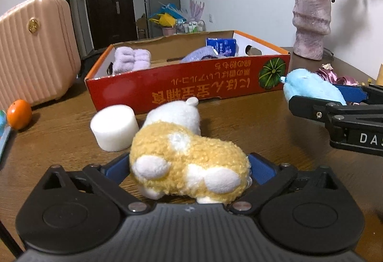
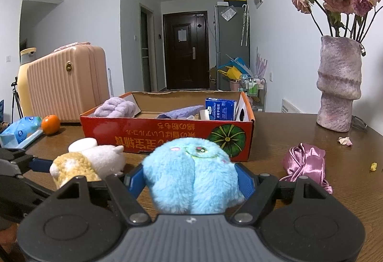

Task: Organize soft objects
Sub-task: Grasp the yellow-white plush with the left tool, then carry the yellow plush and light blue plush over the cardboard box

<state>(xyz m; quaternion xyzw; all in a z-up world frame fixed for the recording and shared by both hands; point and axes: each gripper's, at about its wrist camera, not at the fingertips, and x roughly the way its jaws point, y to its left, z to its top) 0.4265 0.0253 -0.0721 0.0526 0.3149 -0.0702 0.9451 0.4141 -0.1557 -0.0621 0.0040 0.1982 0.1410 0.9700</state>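
The red box [image 2: 143, 135] on the desk [image 1: 251, 123] bears upside-down yellow Japanese-style print, too inverted to read, and a green pumpkin picture. "DA" shows on the right tongs [image 2: 191, 178], the rest cut off; they pinch the blue plush [image 2: 191, 173]. The left tongs [image 1: 189, 166] stand spread around the yellow plush [image 1: 189, 164], which lies on the desk beside a white cylinder [image 1: 115, 126], their pads mostly hidden.

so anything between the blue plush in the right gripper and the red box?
Nothing visible. The blue plush sits between the right gripper's fingers, directly facing the red box's near wall, with only bare table between. The yellow-and-white plush and the pink satin cloth lie off to either side.
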